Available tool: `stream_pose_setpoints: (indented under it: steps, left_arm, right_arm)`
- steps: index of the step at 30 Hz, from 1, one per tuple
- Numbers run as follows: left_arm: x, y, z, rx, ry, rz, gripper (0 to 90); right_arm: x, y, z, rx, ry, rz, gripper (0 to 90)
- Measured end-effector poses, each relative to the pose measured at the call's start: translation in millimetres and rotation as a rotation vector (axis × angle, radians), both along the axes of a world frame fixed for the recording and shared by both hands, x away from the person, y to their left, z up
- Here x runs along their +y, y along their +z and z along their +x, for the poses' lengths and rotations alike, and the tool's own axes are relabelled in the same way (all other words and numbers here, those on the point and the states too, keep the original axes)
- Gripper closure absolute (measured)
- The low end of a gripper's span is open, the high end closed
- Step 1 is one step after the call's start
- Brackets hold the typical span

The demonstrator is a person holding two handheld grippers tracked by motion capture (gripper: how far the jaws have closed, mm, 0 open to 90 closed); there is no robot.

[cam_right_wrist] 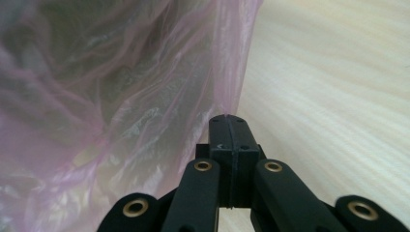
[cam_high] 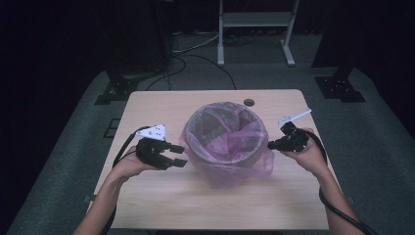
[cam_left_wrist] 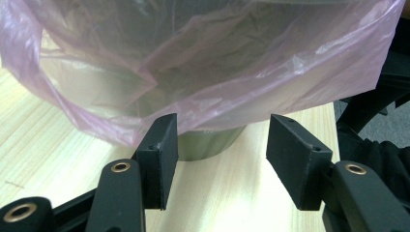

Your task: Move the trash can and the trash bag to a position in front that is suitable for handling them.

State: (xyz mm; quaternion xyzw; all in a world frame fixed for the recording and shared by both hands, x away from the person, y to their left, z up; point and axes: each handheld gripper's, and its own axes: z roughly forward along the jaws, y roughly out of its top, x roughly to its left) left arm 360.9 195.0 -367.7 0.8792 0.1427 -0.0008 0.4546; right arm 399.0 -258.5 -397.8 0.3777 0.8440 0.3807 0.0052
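Note:
A round grey bin (cam_high: 195, 142) stands mid-table, lined with a thin pink plastic bag (cam_high: 240, 169) that drapes over its rim and down its sides. My left gripper (cam_high: 180, 155) is at the bin's left side, open. In the left gripper view the jaws (cam_left_wrist: 222, 130) stand apart in front of the bin's base (cam_left_wrist: 208, 145), with the bag's (cam_left_wrist: 217, 72) lower edge hanging just past them and nothing pressed between the pads. My right gripper (cam_high: 271, 144) is at the bin's right rim, shut. In the right gripper view the bag's (cam_right_wrist: 121, 96) edge runs into the closed tips (cam_right_wrist: 228, 118).
The light wooden table (cam_high: 205, 205) has free room in front of and behind the bin, and a small round hole (cam_high: 249, 102) near its far edge. Beyond it are a white frame (cam_high: 254, 19), black stand bases (cam_high: 115, 90) and floor cables.

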Motion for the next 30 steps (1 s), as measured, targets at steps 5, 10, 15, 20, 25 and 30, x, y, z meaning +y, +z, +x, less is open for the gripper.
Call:
stream_pose_setpoints:
  steps: [5,10,15,20,25,30]
  left_arm:
    - [5.4,2.4,-1.6,-0.005,0.010,0.002,42.5]
    - [9.5,5.5,-3.5,-0.009,0.025,0.002,40.3]
    - [11.5,7.4,-5.1,-0.013,0.034,0.005,37.0]
    - [14.2,9.2,-8.2,-0.013,0.050,-0.001,33.3]
    - [18.5,9.2,-11.1,-0.017,0.062,0.002,29.0]
    - [23.7,6.3,-13.7,-0.013,0.078,-0.001,23.9]
  right_arm:
    - [-13.9,17.8,-8.6,-0.026,-0.018,0.061,76.4]
    - [-27.1,45.7,-23.2,-0.084,-0.038,0.068,70.7]
    - [-21.8,77.4,-39.2,-0.144,0.007,0.099,69.0]
    - [8.3,112.4,-51.5,-0.207,0.110,0.104,69.1]
    - [52.6,129.6,-49.4,-0.214,0.219,0.077,70.2]
    - [99.3,117.4,-31.7,-0.136,0.296,-0.043,74.6]
